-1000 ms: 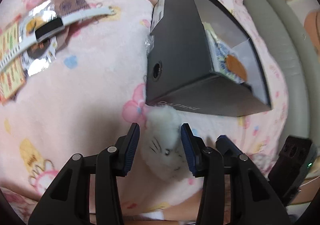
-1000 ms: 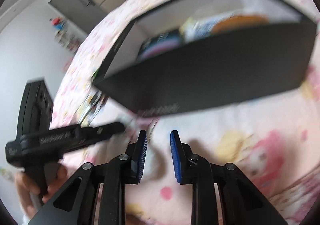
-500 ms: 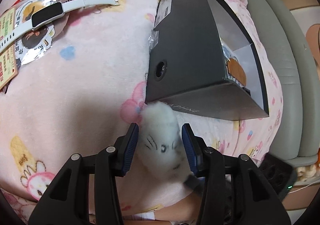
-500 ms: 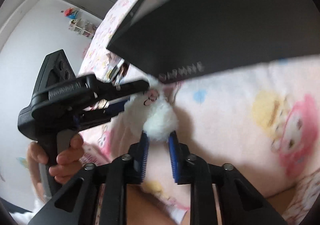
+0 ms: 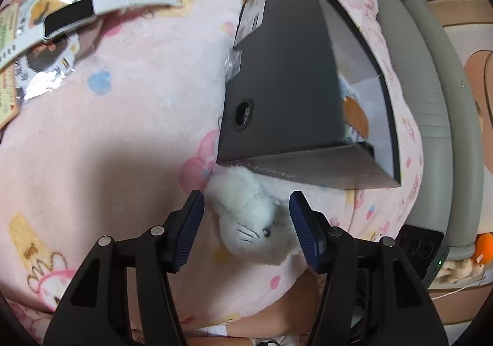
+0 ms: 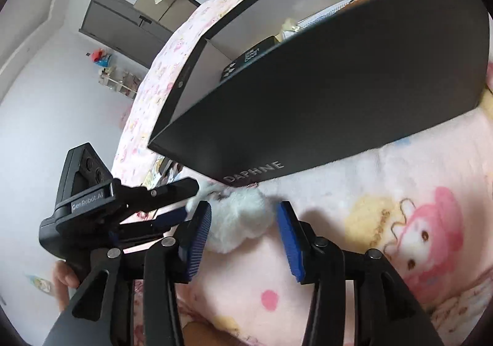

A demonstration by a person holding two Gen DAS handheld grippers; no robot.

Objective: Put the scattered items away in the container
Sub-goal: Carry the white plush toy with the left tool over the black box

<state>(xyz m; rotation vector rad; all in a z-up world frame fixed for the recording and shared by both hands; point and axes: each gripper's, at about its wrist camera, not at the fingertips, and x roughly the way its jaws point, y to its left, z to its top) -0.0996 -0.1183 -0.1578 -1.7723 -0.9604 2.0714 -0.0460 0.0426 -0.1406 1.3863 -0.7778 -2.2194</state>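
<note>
Your left gripper (image 5: 246,219) and right gripper (image 6: 243,235) both gape wide around the white plush cat (image 5: 249,219), low centre frame, against the black box (image 5: 286,84). Next, I'd say: pinch, lift, drop inside.

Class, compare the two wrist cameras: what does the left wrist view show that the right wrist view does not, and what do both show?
Only the left wrist view shows the white watch lying on snack packets, and the grey sofa. Only the right wrist view shows the DAPHNE lettering clearly, the grey cabinet, and the left gripper from outside. Both show the black box and the white plush toy between open jaws.
</note>
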